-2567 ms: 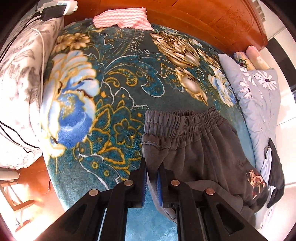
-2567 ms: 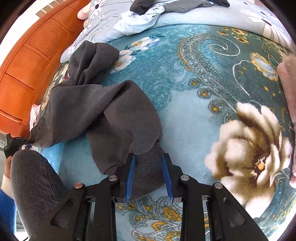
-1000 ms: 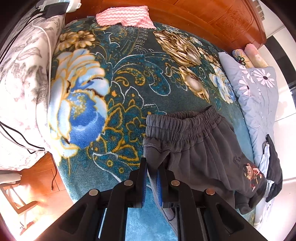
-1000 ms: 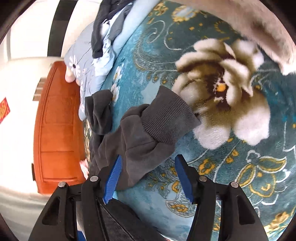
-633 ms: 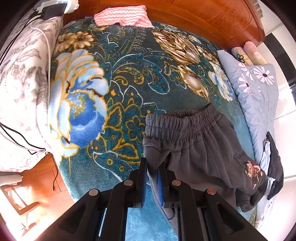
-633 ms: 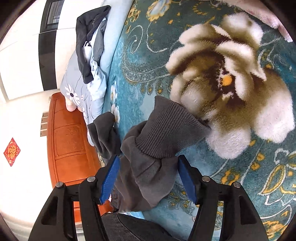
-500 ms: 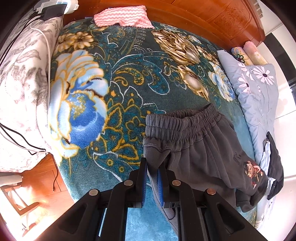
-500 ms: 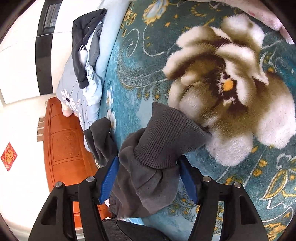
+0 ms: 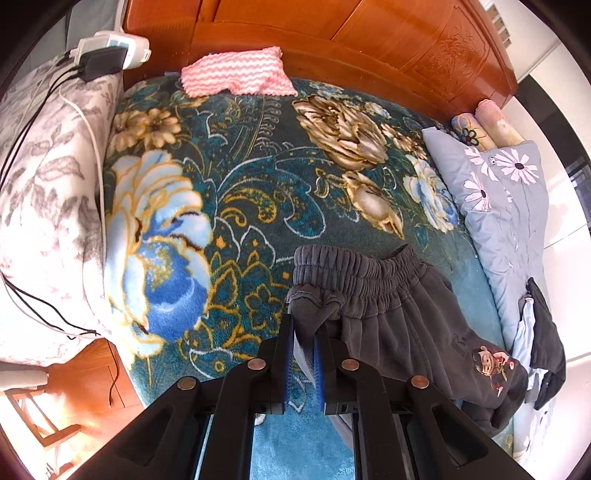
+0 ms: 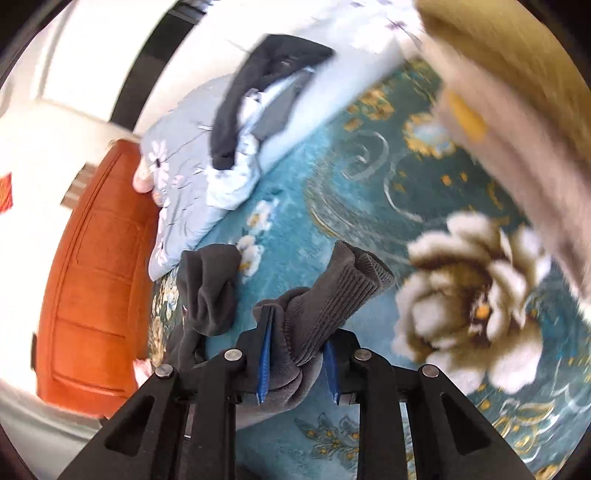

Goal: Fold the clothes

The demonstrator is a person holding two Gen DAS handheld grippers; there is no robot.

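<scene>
Dark grey sweatpants lie on the teal floral blanket, elastic waistband toward the headboard, a cartoon patch on one leg. My left gripper is shut on the waistband's near corner. In the right wrist view my right gripper is shut on the ribbed leg cuff, which bunches between the blue pads and sticks up past them. The other leg lies crumpled to the left. The view is motion-blurred.
A wooden headboard runs along the back with a pink zigzag cloth below it. A grey-white pillow with cables lies left. A pale floral quilt with dark clothes lies right. A beige fabric fills the right wrist view's upper right.
My right gripper has closed on the leg cuff and swung, with the view now blurred. My left gripper has kept its hold on the waistband and barely moved.
</scene>
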